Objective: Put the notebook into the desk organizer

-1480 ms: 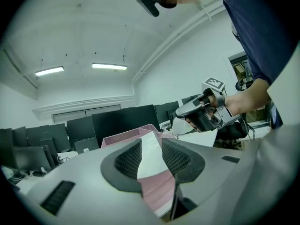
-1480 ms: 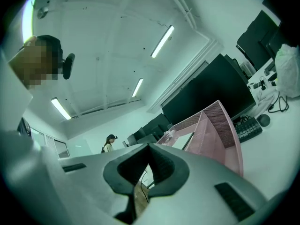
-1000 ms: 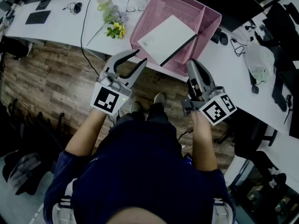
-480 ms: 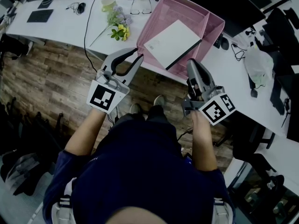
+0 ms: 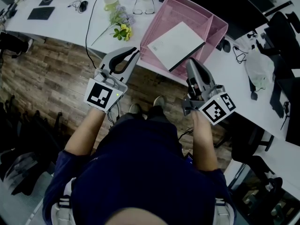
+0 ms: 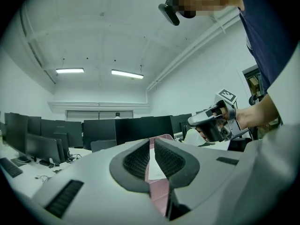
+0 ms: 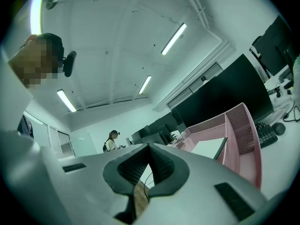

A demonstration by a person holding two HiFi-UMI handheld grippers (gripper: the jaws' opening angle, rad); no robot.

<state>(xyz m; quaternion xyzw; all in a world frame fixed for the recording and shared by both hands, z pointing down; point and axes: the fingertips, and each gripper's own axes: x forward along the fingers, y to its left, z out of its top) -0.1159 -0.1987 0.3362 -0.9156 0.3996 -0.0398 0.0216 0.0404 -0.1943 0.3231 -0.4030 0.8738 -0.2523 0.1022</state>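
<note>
The pink mesh desk organizer (image 5: 212, 21) stands on the white desk, and the white notebook (image 5: 177, 45) lies flat in its large compartment. My left gripper (image 5: 135, 52) hovers just off the desk edge, left of the organizer. Its jaws have just been closing; a narrow slit remains with nothing between them, and the left gripper (image 6: 152, 142) points level at the organizer (image 6: 159, 191). My right gripper (image 5: 189, 62) is shut and holds nothing, just before the organizer's near corner. In the right gripper view the organizer (image 7: 239, 139) and notebook (image 7: 208, 149) lie right of the right gripper (image 7: 149, 146).
A bunch of flowers (image 5: 118, 25), a cup (image 5: 111, 2), glasses (image 5: 140, 3) and a cable lie left of the organizer. A white bag (image 5: 260, 62) and dark monitors stand at the right. Wooden floor (image 5: 47, 78) lies below the desk edge. A distant person (image 7: 112, 139) stands in the room.
The left gripper's jaws have gone from wide open to nearly closed, and it has drifted a little toward the desk. The right gripper has hardly shifted.
</note>
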